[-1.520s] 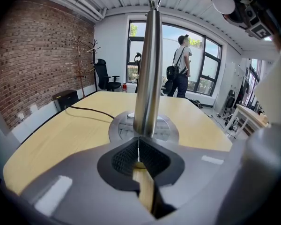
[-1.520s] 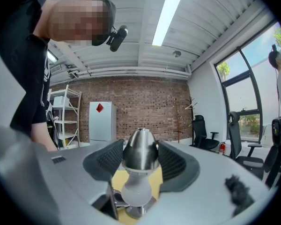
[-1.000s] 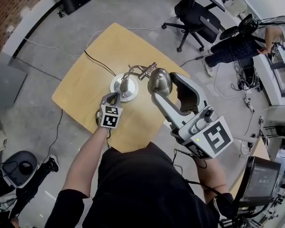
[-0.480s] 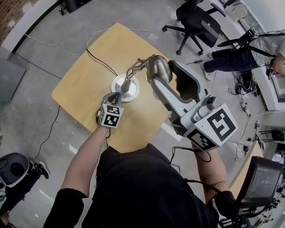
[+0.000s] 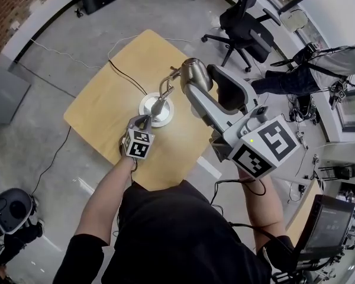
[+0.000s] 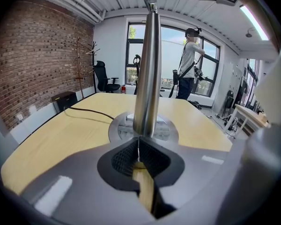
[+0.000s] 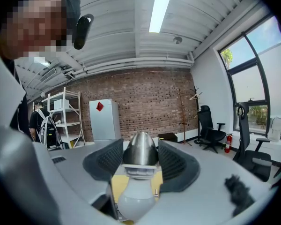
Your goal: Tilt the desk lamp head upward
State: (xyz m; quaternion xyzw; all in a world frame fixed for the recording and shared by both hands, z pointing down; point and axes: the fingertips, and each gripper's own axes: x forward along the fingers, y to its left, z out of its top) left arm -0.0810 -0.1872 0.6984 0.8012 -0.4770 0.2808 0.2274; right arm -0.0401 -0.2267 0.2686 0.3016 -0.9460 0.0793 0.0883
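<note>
Toward the left of the head view lies the wooden table (image 5: 103, 102), with a black cable (image 5: 125, 76) running across it to the lamp. Just right of it, near the middle of the frame, the left gripper (image 5: 144, 120) reaches in low. Its own view shows the two pads pressed together with nothing between them, and the tips sit at the edge of the round lamp base (image 5: 149, 107). The metal stem (image 6: 147, 69) rises just behind them. I cannot tell if the tips press on the base or only touch it.

Further right and higher, the stem bends over to the lamp head (image 7: 140, 150), which stands above the table, right of the base. The right gripper (image 5: 201, 85) has it. In that gripper's view the steel cone sits between the two ribbed pads, touched on both sides, and the white bulb (image 7: 135, 198) points back at the camera.

So the long axis of the head runs along the gripper's own line, not across it. The right hand is the one on the head, the left is down at the foot. To my judgement the tilt must come from turning the right wrist upward — while the left steadies the base.

At the upper right of the head view stand an office chair (image 5: 242, 16) and another person (image 5: 319, 64), well apart from the table.
</note>
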